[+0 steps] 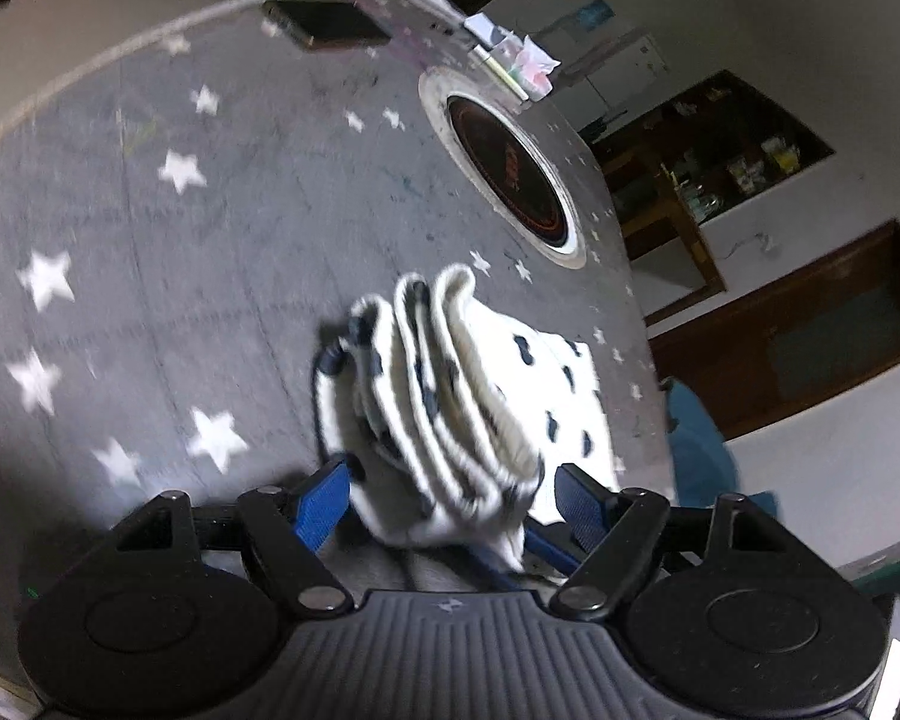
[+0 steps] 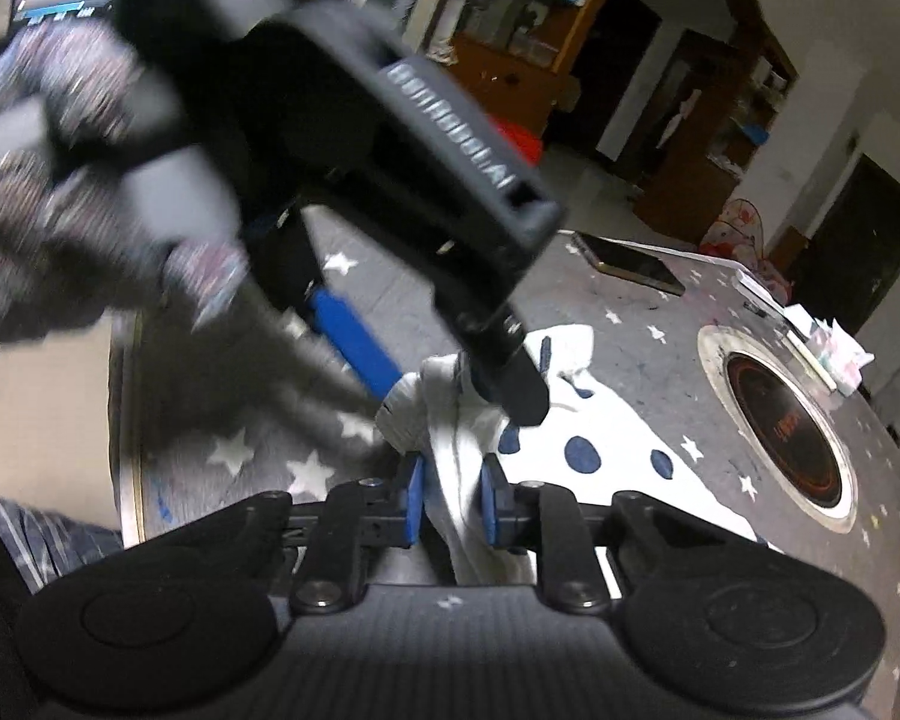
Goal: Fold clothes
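A white garment with dark blue dots (image 1: 540, 384) lies on the grey star-print table cover (image 1: 240, 228). Its folded layers bunch up between the blue pads of my left gripper (image 1: 453, 504), which stands open around the bundle. In the right wrist view, my right gripper (image 2: 452, 498) is shut on a pinched edge of the garment (image 2: 621, 420), near the table's front edge. The left gripper (image 2: 456, 396) hangs just above and ahead of it, held by a gloved hand (image 2: 60, 180), its fingers straddling the same bunch of cloth. The frames are blurred.
A round dark hob (image 1: 510, 174) (image 2: 780, 426) is set into the table beyond the garment. A phone (image 1: 330, 24) (image 2: 630, 264) and crumpled tissues (image 1: 528, 66) (image 2: 834, 354) lie at the far edge. A thin dark cord (image 1: 321, 384) runs left of the bundle. Wooden cabinets (image 2: 510, 60) stand behind.
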A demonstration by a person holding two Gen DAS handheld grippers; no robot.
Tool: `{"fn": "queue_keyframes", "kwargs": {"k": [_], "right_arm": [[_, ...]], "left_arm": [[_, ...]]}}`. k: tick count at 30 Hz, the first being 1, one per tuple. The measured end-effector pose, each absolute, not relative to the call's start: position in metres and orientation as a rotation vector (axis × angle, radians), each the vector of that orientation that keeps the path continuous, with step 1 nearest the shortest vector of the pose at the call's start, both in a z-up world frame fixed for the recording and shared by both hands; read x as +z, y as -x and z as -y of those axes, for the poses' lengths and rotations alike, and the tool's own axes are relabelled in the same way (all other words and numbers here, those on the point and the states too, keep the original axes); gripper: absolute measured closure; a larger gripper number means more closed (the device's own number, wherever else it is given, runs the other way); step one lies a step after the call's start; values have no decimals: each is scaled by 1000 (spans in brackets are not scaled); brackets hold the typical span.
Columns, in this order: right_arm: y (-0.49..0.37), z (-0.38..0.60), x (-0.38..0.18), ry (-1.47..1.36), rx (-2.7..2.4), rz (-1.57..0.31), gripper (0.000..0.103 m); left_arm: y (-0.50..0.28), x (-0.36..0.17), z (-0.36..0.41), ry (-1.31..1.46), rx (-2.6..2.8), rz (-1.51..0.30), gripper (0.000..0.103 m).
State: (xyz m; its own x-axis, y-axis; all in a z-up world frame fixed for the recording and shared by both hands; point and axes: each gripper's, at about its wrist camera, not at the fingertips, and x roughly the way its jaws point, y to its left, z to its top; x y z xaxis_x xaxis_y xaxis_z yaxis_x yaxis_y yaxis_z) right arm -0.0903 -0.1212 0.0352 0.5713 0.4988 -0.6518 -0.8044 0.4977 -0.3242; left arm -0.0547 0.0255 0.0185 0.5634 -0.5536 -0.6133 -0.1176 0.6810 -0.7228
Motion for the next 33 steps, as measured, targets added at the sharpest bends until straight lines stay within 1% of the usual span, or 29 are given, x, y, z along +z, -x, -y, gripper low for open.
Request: {"fn": "queue_keyframes", "kwargs": {"k": [5, 7, 8, 13, 16, 21, 26, 27, 28, 29, 31, 32, 33], "right_arm": [[89, 127, 38, 630, 817, -520, 88], [90, 130, 37, 619, 810, -522, 88], [91, 131, 37, 613, 807, -523, 88], [92, 138, 38, 587, 795, -519, 89], [91, 138, 43, 571, 787, -508, 89], [91, 140, 43, 552, 787, -517, 89], [92, 142, 42, 552, 791, -514, 89], [93, 143, 42, 550, 795, -514, 89], [94, 143, 42, 551, 800, -512, 89], [95, 143, 42, 552, 806, -510, 89], [96, 143, 40, 546, 813, -517, 89], [97, 143, 39, 542, 815, -523, 88], [96, 145, 39, 531, 817, -532, 87]], "left_arm": [[47, 3, -25, 915, -285, -995, 27], [45, -2, -25, 935, -275, -1005, 35], [44, -5, -25, 949, -271, -1010, 36], [51, -3, -29, 972, -296, -991, 36], [54, 0, -30, 992, -311, -978, 32], [52, -7, -30, 1037, -301, -993, 30], [46, -6, -26, 1006, -298, -969, 32], [45, -6, -25, 1000, -298, -963, 34], [44, -6, -24, 993, -298, -958, 42], [43, -6, -23, 986, -297, -952, 45], [40, -6, -22, 972, -297, -941, 59], [40, -5, -21, 959, -298, -936, 61], [40, -5, -20, 942, -301, -931, 67]]}}
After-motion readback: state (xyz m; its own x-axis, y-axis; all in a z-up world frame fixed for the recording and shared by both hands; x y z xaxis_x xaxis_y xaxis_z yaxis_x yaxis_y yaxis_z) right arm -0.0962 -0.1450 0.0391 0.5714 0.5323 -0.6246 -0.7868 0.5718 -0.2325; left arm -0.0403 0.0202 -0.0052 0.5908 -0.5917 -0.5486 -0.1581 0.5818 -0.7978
